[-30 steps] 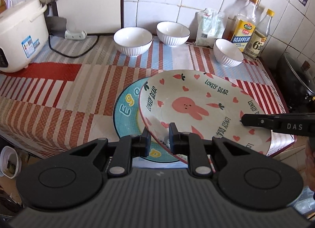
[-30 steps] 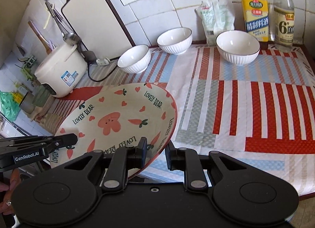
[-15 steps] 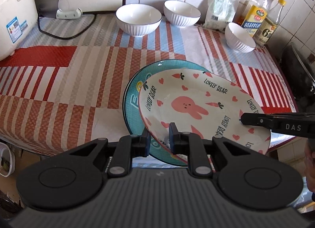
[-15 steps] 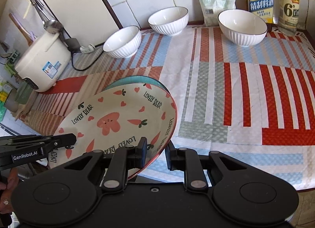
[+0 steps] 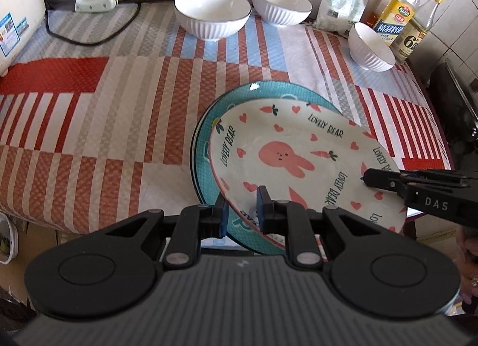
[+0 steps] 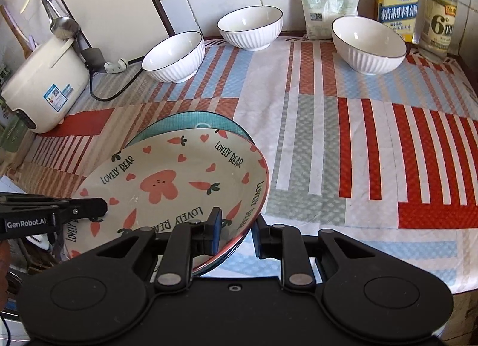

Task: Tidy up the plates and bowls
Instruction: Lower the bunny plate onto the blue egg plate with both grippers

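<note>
Striped counter cloth (image 6: 328, 142), both claws clamping rabbit plate (image 5: 286, 154), rice cooker (image 6: 44, 86) whole only from right wrist.

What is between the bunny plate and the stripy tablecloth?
A teal plate lies under the bunny plate, on the tablecloth. Both wrist views show its rim peeking out.
</note>
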A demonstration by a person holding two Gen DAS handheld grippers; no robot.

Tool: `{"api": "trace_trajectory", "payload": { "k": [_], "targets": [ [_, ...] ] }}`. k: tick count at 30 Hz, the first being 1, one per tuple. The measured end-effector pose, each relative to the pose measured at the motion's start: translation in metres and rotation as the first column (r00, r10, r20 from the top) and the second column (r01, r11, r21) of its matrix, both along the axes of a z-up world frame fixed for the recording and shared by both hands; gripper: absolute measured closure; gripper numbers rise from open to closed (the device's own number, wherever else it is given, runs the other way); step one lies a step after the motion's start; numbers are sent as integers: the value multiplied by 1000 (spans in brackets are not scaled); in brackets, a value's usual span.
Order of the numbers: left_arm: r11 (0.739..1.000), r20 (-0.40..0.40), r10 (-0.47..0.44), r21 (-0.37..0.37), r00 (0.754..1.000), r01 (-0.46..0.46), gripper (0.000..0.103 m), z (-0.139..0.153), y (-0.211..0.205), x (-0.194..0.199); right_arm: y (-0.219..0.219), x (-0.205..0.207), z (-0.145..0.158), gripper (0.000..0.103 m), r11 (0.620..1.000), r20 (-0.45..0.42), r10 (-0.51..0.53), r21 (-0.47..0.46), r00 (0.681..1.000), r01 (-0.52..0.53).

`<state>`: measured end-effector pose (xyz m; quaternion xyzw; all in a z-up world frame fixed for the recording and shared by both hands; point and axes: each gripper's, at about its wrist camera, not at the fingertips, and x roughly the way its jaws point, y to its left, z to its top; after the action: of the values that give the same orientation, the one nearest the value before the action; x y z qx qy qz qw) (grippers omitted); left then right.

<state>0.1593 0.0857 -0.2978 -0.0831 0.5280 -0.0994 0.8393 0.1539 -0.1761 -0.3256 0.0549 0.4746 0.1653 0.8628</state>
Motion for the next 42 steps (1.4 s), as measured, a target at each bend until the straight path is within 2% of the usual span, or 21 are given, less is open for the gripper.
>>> {"api": "trace_trajectory", "payload": {
  "k": [5,12,20,23,27,36,42],
  "targets": [
    [999,-74,21,-33,997,-23,84,-9,1,0,4,2,-5,74,1000,-13,5,-28,1000,-5],
    [998,-100,60,-24,993,-62,84,-15,-2,-1,5,4,-11,71,999,-31,18,-40,999,-19],
    [996,-134,81,50,988,-75,82,-11,-9,11,15,12,-14,66,997,-43,21,-75,999,-25],
    [987,-149,82,148,985,-60,81,-13,-16,16,21,12,-15,65,994,-54,30,-103,998,-36],
    [989,-106,87,132,991,-73,81,-11,-12,15,33,9,-17,64,983,-16,63,-174,998,-65],
    [990,-96,81,124,992,-69,84,-7,-8,12,35,11,-17,64,979,-18,74,-191,997,-76],
    [992,-41,42,116,998,-37,82,16,-10,0,38,4,-1,64,969,10,96,-228,995,-91]
  ]
}}
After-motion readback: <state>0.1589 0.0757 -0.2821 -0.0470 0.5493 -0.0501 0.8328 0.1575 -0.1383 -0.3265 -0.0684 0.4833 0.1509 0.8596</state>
